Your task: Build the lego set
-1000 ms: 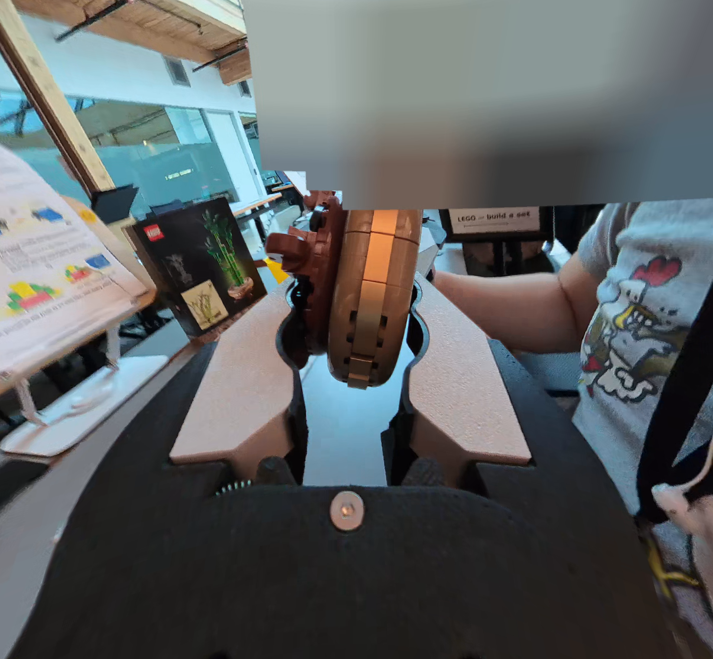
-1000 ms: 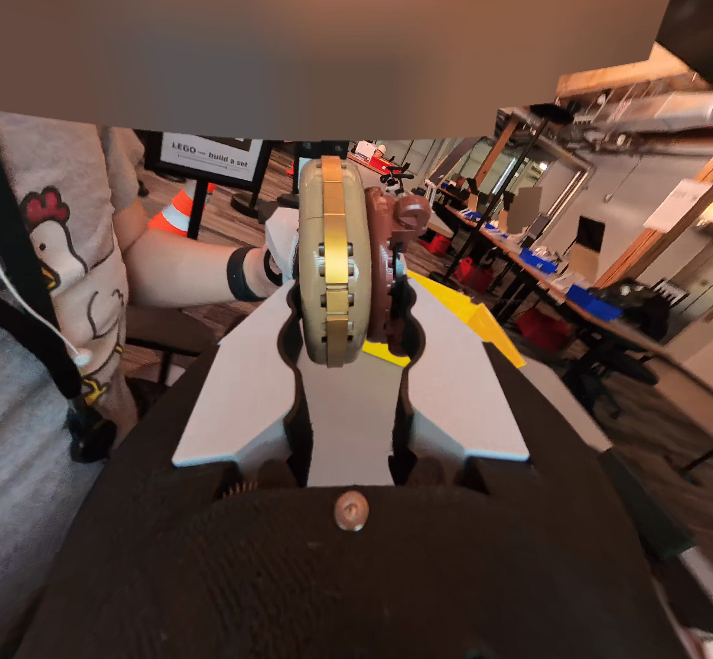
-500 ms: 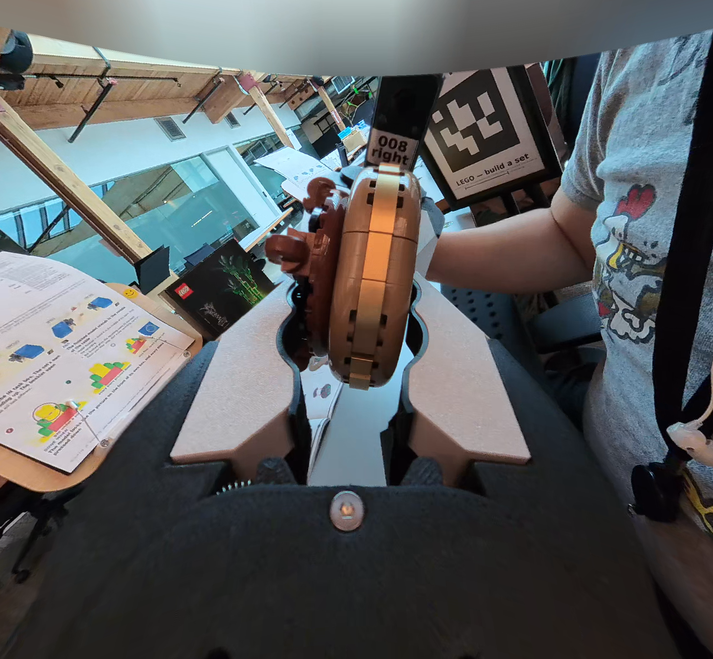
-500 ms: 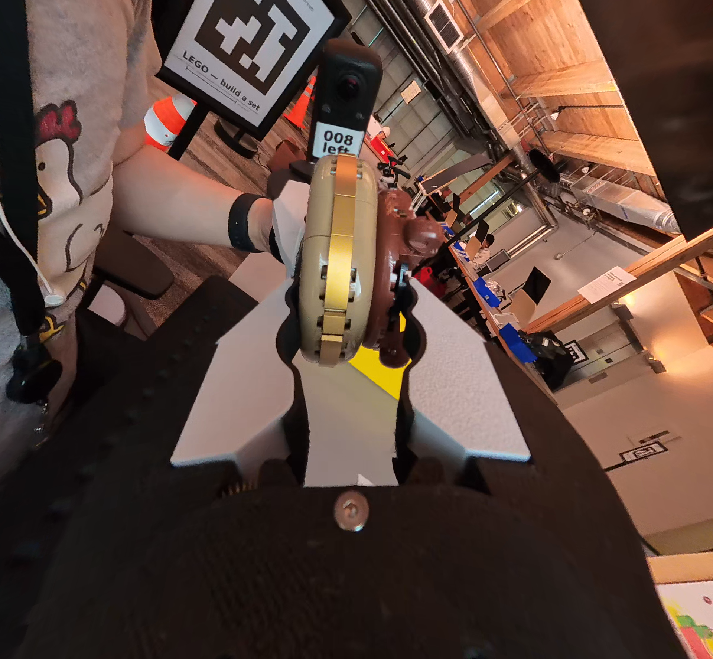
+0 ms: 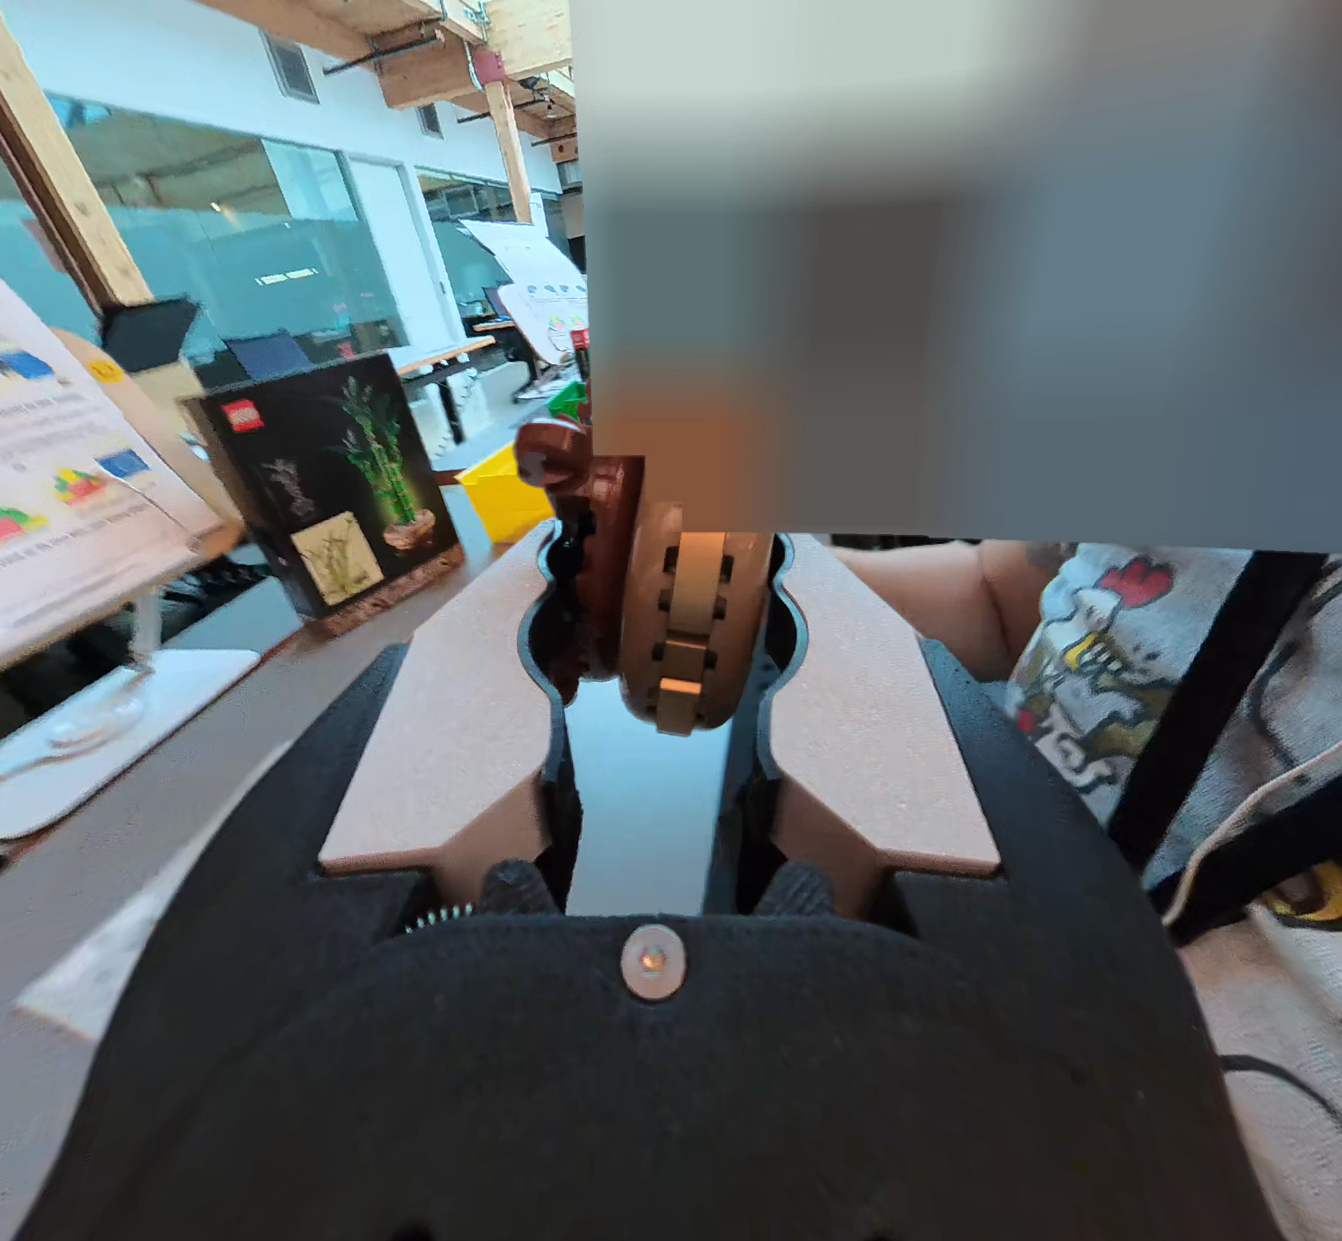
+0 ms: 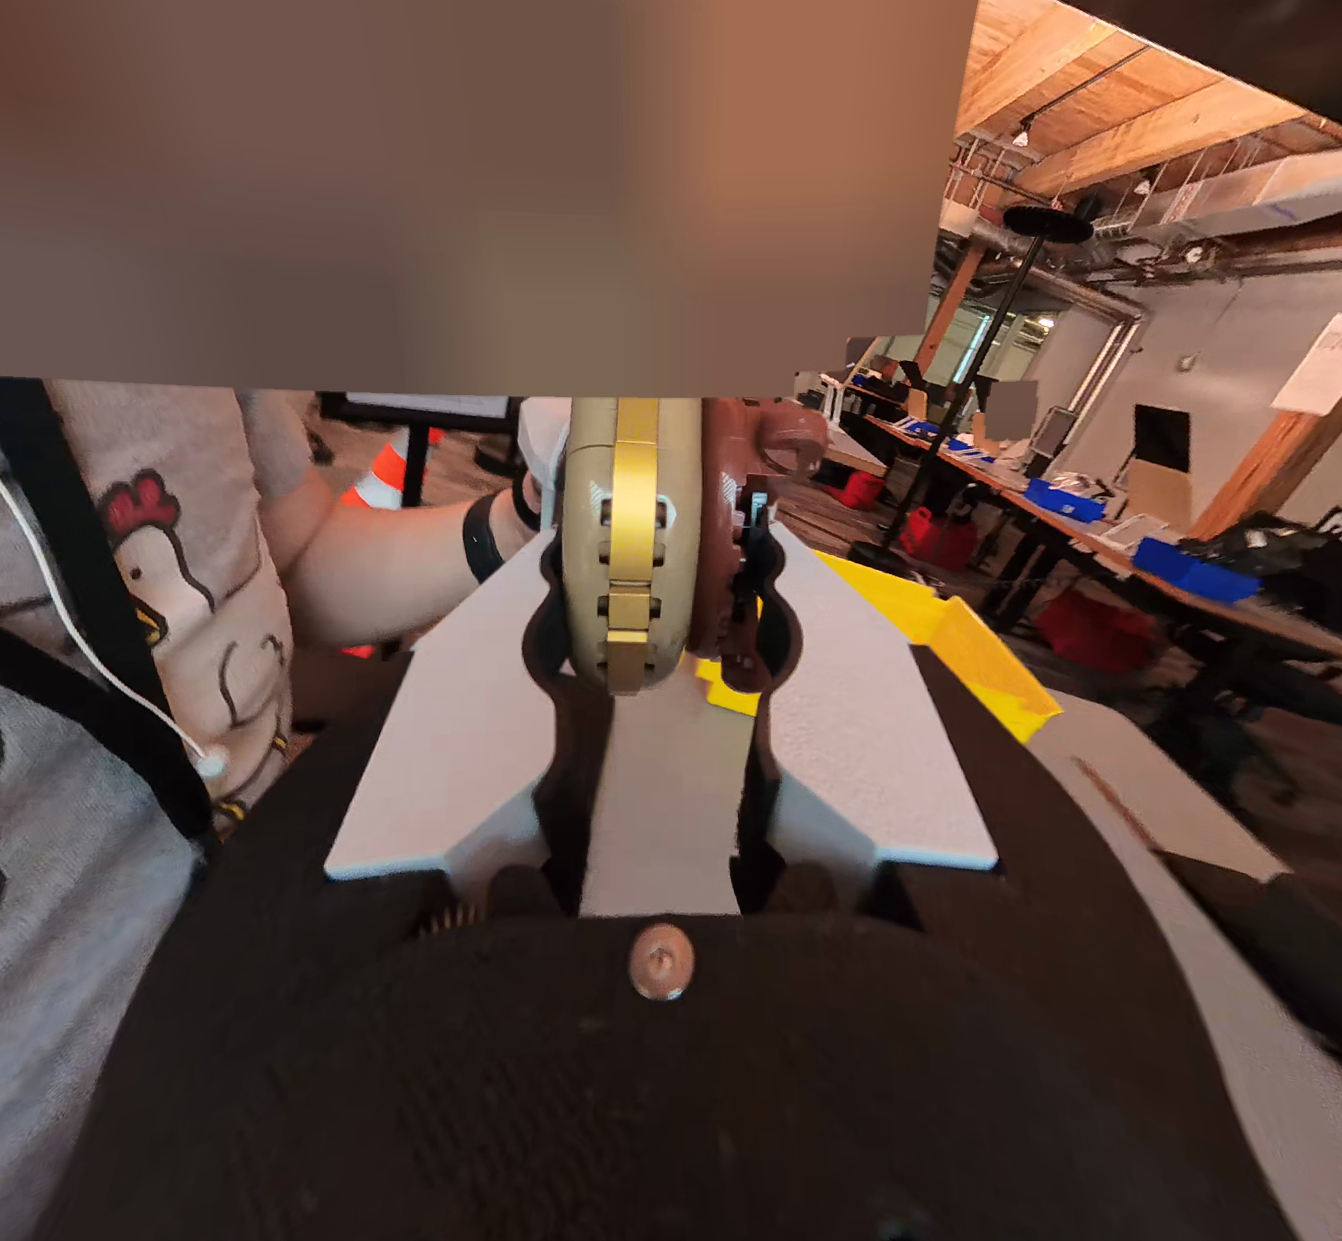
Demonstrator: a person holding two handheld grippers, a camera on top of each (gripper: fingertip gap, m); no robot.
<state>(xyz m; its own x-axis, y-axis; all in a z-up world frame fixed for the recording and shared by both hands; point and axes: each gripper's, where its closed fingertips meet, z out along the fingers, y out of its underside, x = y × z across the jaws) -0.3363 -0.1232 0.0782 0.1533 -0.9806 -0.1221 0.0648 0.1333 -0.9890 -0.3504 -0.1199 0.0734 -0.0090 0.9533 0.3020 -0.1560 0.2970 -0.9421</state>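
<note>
A round tan lego pot (image 5: 686, 632) with a gold band and a dark brown piece (image 5: 595, 552) on its side is held on edge in the air. My left gripper (image 5: 661, 603) is shut on it, brown side against the left finger. My right gripper (image 6: 661, 574) is shut on the same pot (image 6: 628, 552) from the opposite side, with the brown piece (image 6: 726, 516) against its right finger. A blurred patch hides the top of the pot in both views.
A black lego box (image 5: 327, 480) and an instruction sheet on a stand (image 5: 65, 494) are at the left on the table (image 5: 145, 806). A yellow bin (image 5: 505, 498) lies beyond, and also shows in the right wrist view (image 6: 966, 647). The person's arm and shirt (image 5: 1089, 639) are close by. My left and right fingertips are right by each other.
Both grippers tilted upward half a second ago and have come back to about level. The pot has stayed gripped by both throughout.
</note>
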